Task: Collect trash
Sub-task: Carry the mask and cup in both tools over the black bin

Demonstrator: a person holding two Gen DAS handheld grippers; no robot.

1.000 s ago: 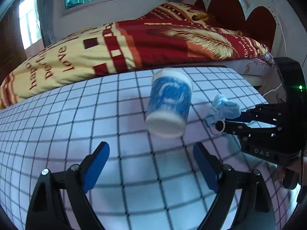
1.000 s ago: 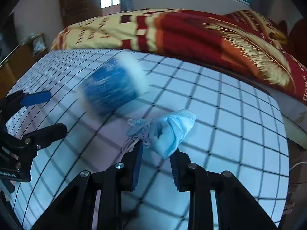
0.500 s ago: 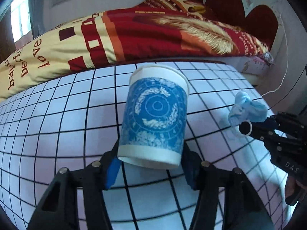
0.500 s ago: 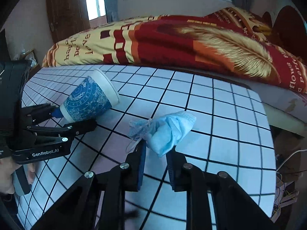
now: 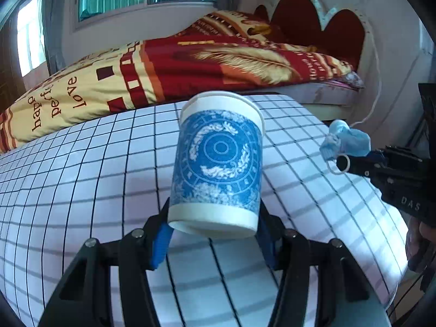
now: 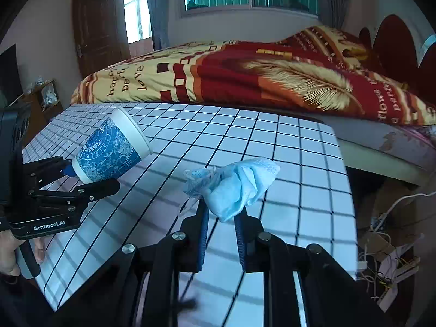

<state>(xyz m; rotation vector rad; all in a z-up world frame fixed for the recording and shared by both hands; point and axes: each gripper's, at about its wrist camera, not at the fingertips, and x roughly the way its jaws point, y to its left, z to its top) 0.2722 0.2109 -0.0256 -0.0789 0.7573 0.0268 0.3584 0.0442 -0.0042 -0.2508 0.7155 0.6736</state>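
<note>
My left gripper (image 5: 214, 234) is shut on a blue-patterned white paper cup (image 5: 218, 160) and holds it by its base, tilted, above the table. The cup (image 6: 109, 152) and the left gripper (image 6: 81, 179) also show at the left of the right wrist view. My right gripper (image 6: 221, 218) is shut on a crumpled light blue face mask (image 6: 234, 185), lifted off the table. The mask (image 5: 346, 141) and the right gripper (image 5: 354, 162) show at the right of the left wrist view.
The table (image 6: 299, 163) has a white cloth with a black grid. A bed with a red and yellow blanket (image 6: 245, 76) stands just behind it. Cables and clutter (image 6: 387, 250) lie on the floor right of the table. A wooden door (image 6: 92, 32) is at the back left.
The left gripper closed on the cup and lifted it off the table. The right gripper rose higher with the mask in it.
</note>
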